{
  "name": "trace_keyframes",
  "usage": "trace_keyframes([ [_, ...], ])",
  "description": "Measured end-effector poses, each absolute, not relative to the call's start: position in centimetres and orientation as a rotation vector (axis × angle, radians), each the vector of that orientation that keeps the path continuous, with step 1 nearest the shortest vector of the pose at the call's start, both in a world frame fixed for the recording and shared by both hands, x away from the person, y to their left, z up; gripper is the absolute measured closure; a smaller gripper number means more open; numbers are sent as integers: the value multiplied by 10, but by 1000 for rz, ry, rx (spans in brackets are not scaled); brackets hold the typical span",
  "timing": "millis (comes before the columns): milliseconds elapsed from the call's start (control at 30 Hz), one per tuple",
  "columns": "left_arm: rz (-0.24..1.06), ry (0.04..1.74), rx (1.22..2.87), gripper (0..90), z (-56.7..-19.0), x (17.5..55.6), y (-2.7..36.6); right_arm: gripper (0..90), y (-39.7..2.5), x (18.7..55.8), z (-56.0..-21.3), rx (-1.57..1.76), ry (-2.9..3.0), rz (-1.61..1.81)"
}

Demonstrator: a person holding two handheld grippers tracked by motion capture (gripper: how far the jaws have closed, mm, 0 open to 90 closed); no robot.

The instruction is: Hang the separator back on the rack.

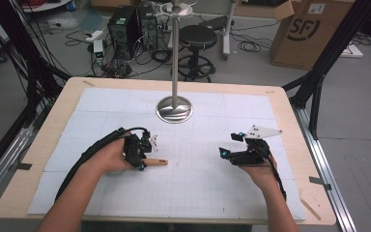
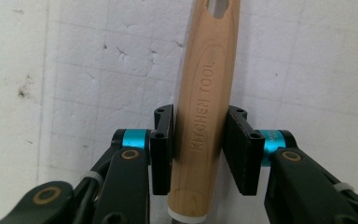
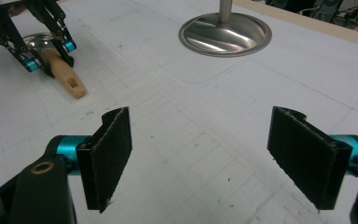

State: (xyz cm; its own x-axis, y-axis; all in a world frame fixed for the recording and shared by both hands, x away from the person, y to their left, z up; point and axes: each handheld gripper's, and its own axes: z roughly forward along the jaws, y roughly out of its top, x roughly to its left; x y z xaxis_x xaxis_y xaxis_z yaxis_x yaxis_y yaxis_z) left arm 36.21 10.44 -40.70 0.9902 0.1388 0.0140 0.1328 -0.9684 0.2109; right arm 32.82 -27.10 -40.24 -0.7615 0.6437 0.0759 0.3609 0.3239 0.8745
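Observation:
A kitchen tool with a pale wooden handle point(image 1: 157, 163) lies low over the white gridded mat point(image 1: 198, 183). My left gripper point(image 1: 143, 162) is shut on that handle. In the left gripper view the handle point(image 2: 205, 84), stamped "KITCHEN TOOL", runs up between the two black pads point(image 2: 162, 149), which press on both its sides. The right gripper view shows the left gripper point(image 3: 50, 58) clamped on the handle point(image 3: 69, 78), with a shiny metal part point(image 3: 37, 41) of the tool behind it. My right gripper point(image 1: 230, 145) point(image 3: 203, 116) is open over bare mat, with nothing between its pads.
A steel stand with a round base point(image 1: 174, 109) point(image 3: 223, 32) and a tall pole stands at the mat's back middle. A thin wooden strip point(image 1: 311, 209) lies at the table's front right corner. Past the table are a stool point(image 1: 198, 38), computers and a cardboard box point(image 1: 309, 29).

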Motion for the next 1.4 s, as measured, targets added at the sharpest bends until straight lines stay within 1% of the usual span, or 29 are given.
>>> trace_keyframes([
  [333, 27, 229, 2889, 677, -408, 362, 109, 210, -271, 328, -402, 902, 2310, 1403],
  [600, 29, 204, 2867, 680, -407, 362, 112, 211, -270, 328, -403, 903, 2313, 1398],
  [867, 28, 191, 2793, 680, -395, 360, 118, 214, -269, 329, -404, 899, 2323, 1389],
  [933, 43, 207, 2770, 680, -391, 361, 121, 214, -270, 329, -404, 899, 2321, 1390],
  [1033, 89, 282, 2743, 680, -387, 362, 126, 215, -269, 328, -404, 895, 2320, 1390],
  [1133, 101, 323, 2691, 680, -382, 364, 133, 215, -270, 328, -404, 897, 2321, 1387],
  [1400, 125, 359, 2580, 680, -365, 362, 143, 216, -268, 329, -405, 900, 2327, 1382],
])
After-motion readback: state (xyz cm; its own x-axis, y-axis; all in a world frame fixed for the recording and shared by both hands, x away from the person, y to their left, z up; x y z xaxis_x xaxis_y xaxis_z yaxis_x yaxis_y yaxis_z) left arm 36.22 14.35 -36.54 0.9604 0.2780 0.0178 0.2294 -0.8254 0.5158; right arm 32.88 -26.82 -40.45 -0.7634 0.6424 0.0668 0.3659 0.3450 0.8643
